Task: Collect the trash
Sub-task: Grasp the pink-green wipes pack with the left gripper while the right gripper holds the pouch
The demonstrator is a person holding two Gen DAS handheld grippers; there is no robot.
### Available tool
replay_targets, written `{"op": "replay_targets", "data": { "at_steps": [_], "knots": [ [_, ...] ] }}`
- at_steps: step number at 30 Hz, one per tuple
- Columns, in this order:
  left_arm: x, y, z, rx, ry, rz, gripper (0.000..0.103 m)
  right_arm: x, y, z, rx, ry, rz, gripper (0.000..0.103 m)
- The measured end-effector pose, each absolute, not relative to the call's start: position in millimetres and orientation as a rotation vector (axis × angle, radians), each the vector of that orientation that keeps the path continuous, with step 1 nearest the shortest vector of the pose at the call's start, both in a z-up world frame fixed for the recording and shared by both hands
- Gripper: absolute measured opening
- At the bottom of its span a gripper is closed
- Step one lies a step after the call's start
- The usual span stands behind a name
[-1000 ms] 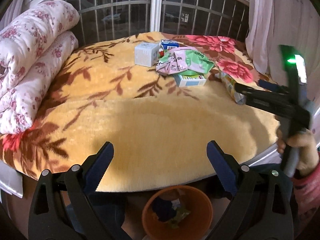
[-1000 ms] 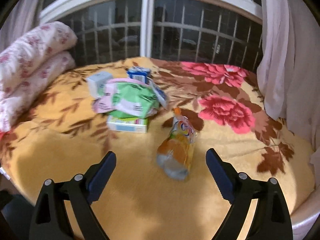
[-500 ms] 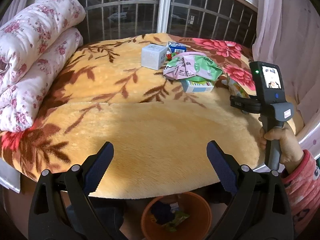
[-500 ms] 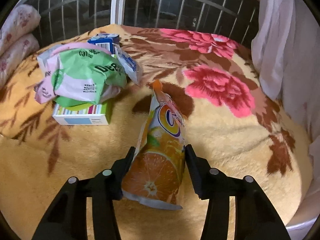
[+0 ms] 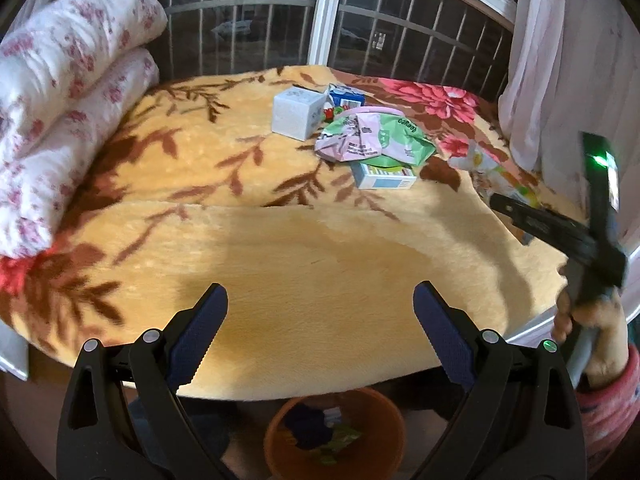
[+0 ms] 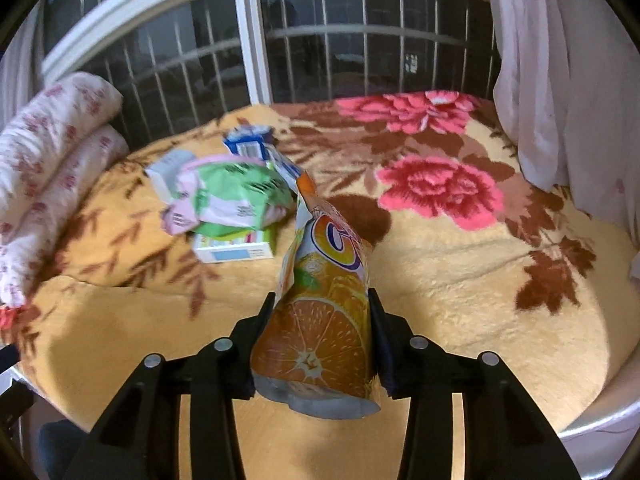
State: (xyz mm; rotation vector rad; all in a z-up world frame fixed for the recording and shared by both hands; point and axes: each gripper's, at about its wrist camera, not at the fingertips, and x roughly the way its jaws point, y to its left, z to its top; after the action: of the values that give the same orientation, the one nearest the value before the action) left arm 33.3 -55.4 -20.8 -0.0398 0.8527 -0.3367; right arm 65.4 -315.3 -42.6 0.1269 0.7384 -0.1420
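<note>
An orange-printed crumpled foil drink pouch point(image 6: 320, 320) is being clamped by the closing right gripper point(image 6: 322, 344); transfer to the near terracotta-coloured round bin point(image 5: 336, 436) is judged next.

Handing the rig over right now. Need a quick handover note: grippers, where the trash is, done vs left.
Right gripper: jaws closing on the orange-printed juice pouch, raised off the yellow floral blanket.
Left gripper: open, empty, above the blanket's near edge.
Orange plastic bin below that edge already holds some wrappers.
Left on the blanket: crumpled pink-green wrapper, flat white-blue box under it, white cube box, blue-white carton.
Next, probably: pouch into the bin.
</note>
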Motion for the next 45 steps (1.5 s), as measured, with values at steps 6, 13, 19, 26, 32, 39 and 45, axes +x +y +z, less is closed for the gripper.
{"op": "replay_targets", "data": {
  "at_steps": [6,13,19,26,32,39,45],
  "knots": [
    [67,-69,-36,-0.140,0.928,-0.378,0.091,33,-314,-22,0.142,0.675,-0.089,0.043],
    [118,-88,-48,-0.249,0.923,-0.377,0.091,6,-316,-6,0.150,0.618,-0.048,0.043],
    [171,-101,-63,-0.470,0.928,-0.431,0.091,-10,-313,0,0.142,0.587,-0.017,0.043],
    [223,-107,-92,-0.769,0.927,-0.472,0.091,-13,-320,-2,0.143,0.594,0.012,0.043],
    [251,-112,-103,-0.887,0.910,-0.477,0.091,-6,-329,-7,0.143,0.607,0.008,0.043],
    [265,-122,-100,-0.898,0.861,-0.490,0.058,3,-329,-13,0.138,0.618,0.015,0.043],
    [266,-123,-84,-0.819,0.811,-0.514,0.037,1,-326,-13,0.127,0.614,0.021,0.043]
  ]
}}
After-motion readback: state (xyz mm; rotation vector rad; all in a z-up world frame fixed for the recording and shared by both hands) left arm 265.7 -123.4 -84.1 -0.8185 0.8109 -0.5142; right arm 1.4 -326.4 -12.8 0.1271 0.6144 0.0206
